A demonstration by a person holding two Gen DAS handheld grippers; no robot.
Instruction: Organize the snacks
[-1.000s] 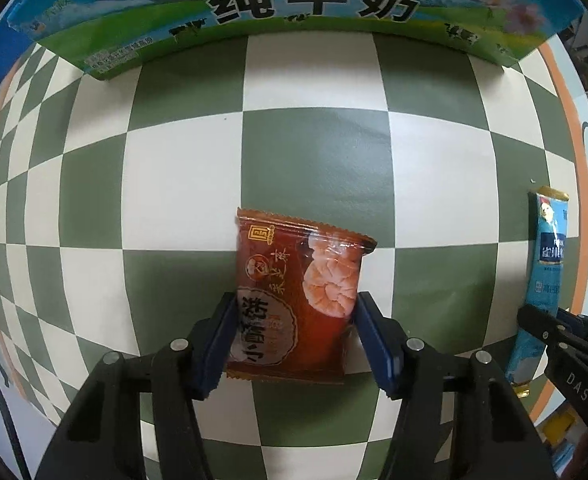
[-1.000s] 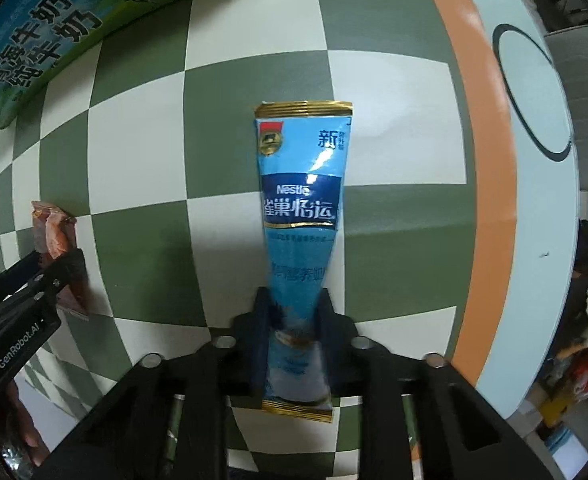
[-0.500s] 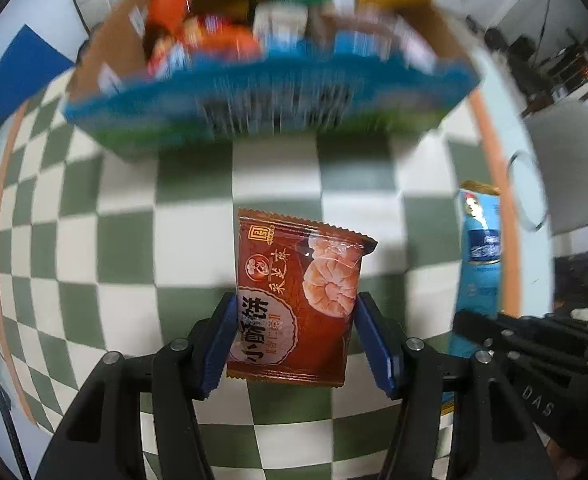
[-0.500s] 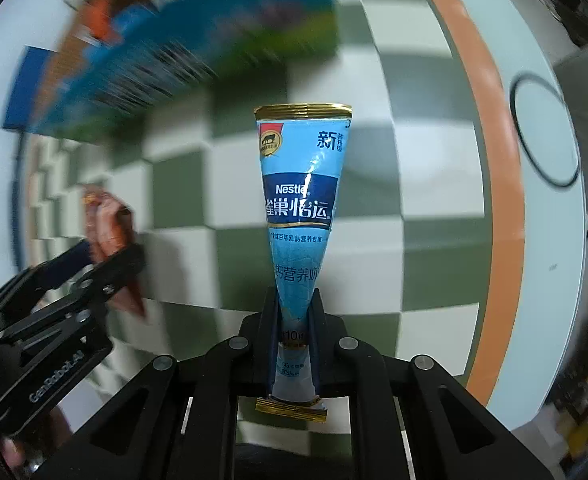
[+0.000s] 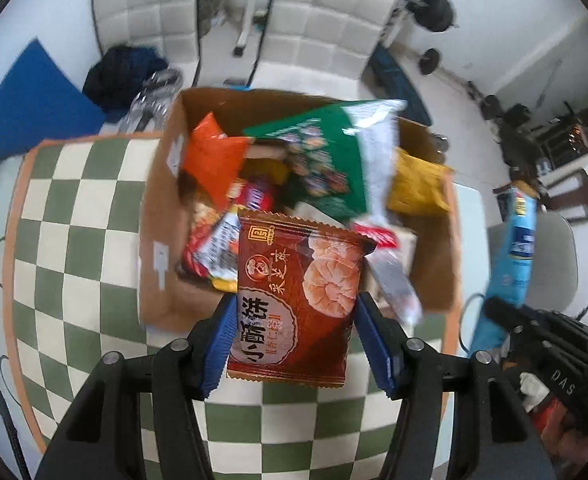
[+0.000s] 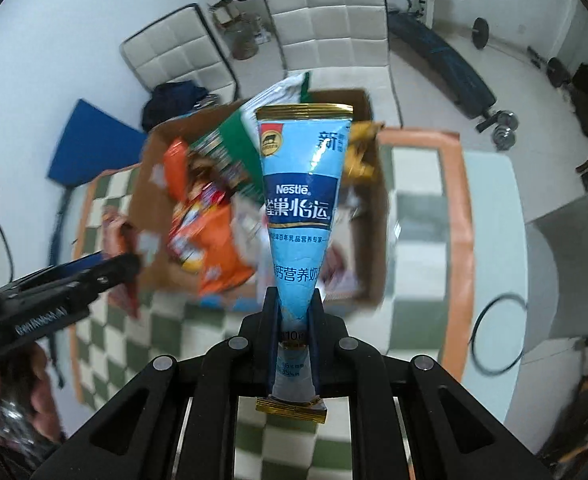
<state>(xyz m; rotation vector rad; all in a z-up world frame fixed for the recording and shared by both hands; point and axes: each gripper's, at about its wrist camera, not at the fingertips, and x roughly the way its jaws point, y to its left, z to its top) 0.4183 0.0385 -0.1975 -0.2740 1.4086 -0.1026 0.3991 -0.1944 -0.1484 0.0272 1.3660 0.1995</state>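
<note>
My left gripper [image 5: 294, 336] is shut on a red-brown shrimp cracker packet [image 5: 298, 300] and holds it in the air in front of an open cardboard box [image 5: 155, 248] full of snack bags. My right gripper [image 6: 294, 312] is shut on the narrow end of a light blue Nestle milk powder sachet [image 6: 300, 200], held upright above the same box [image 6: 374, 240]. The sachet also shows at the right of the left wrist view [image 5: 512, 256]. The left gripper with its packet shows at the left of the right wrist view [image 6: 109, 272].
The box stands on a green-and-white checkered cloth [image 5: 65, 264] with an orange border. Beyond the table are white padded chairs [image 5: 326, 28], a blue mat [image 5: 29, 104] and gym weights [image 6: 502, 128]. A green bag [image 5: 326, 152] sticks up out of the box.
Both grippers have risen from the cloth with their packets. The view has swung from the box's side up over its open top.
</note>
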